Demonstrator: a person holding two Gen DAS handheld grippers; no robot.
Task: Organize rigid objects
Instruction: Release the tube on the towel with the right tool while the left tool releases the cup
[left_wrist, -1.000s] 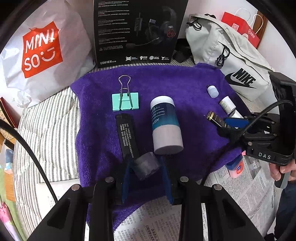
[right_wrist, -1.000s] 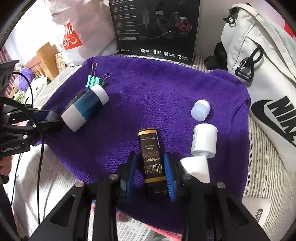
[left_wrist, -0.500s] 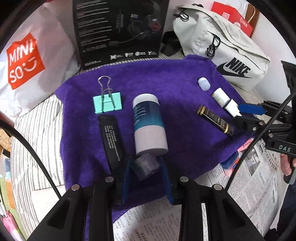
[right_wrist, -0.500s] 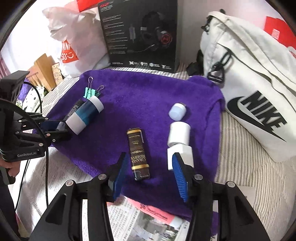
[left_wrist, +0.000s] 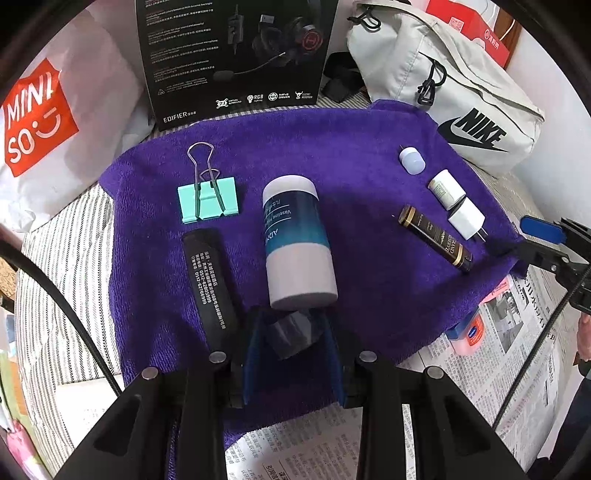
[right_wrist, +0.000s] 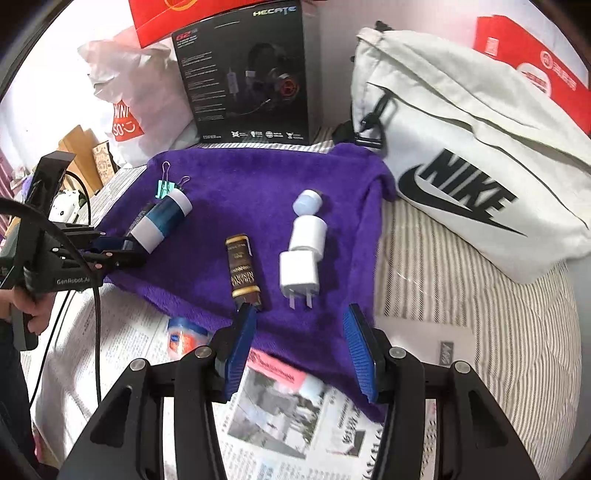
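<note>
Here I see the purple towel (left_wrist: 369, 155) spread under everything; the blue-and-white bottle (left_wrist: 295, 236) lies at its middle. My left gripper (left_wrist: 293, 354) is clamped on a small grey block (left_wrist: 293, 334) at the towel's near edge. My right gripper (right_wrist: 301, 354) stands apart, empty, just behind the dark tube (right_wrist: 243, 269).
</note>
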